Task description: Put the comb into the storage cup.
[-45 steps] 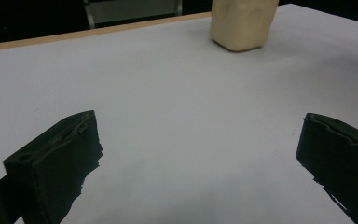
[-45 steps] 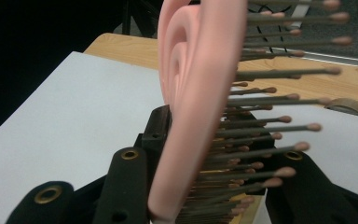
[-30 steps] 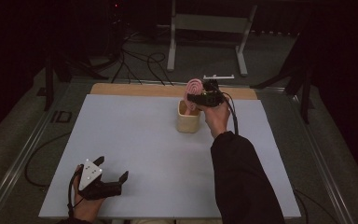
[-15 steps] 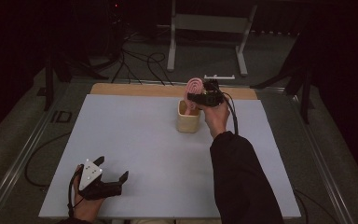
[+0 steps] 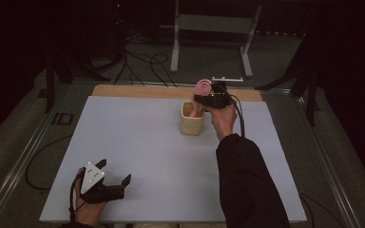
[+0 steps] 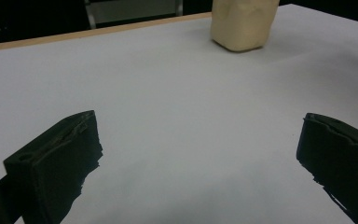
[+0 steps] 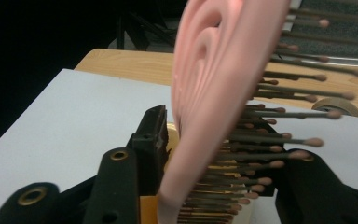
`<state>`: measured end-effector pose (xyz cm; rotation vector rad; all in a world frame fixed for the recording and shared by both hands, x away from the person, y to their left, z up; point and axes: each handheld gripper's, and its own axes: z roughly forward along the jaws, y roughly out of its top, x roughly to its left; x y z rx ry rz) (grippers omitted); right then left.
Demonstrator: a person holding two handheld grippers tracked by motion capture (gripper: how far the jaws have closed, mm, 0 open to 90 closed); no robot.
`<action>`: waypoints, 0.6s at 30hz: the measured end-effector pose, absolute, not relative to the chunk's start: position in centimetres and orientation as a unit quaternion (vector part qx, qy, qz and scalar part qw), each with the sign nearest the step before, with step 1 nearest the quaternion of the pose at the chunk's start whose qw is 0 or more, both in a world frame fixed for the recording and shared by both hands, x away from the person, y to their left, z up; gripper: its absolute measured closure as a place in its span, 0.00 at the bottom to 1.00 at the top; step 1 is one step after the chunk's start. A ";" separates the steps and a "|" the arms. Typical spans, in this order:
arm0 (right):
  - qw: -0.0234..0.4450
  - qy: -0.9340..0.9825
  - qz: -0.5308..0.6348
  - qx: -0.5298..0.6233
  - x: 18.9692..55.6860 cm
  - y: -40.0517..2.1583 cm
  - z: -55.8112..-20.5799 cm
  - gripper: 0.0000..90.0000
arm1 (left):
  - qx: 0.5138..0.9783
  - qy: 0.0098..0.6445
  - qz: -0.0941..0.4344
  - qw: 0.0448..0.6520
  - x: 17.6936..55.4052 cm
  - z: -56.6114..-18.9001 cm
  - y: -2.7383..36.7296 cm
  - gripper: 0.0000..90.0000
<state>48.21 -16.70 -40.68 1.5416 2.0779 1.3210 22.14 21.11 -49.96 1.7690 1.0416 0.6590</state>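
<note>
Your right hand-held gripper [image 5: 204, 100]: jaws just opening around pink brush [image 7: 214, 93] | bristles visible in right gripper view | left hand-held gripper [image 6: 200, 158]: wide, empty.

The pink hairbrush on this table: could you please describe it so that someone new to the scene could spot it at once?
Start from the white table top and go to its far edge, where a cream cup stands. The pink hairbrush rises from that cup, its head between the jaws of the right gripper. It is the one pink thing there, with rows of thin, round-tipped bristles on one side.
</note>
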 end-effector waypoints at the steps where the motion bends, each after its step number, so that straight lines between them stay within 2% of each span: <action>1: 0.118 0.710 0.452 0.527 48.2 -16.7 -40.7 0.59 | 0.723 0.426 0.269 0.473 22.1 -50.0 21.1 0.00; 7: 0.122 0.708 0.455 0.527 48.2 -17.0 -40.5 0.46 | 0.723 0.425 0.269 0.473 22.1 -50.0 21.0 0.00; 12: 0.114 0.712 0.455 0.523 48.2 -17.2 -40.5 0.40 | 0.723 0.425 0.269 0.473 22.2 -50.0 21.1 0.00; 18: 0.115 0.720 0.449 0.516 47.9 -17.4 -40.2 0.13 | 0.723 0.426 0.270 0.472 22.2 -50.0 21.1 0.00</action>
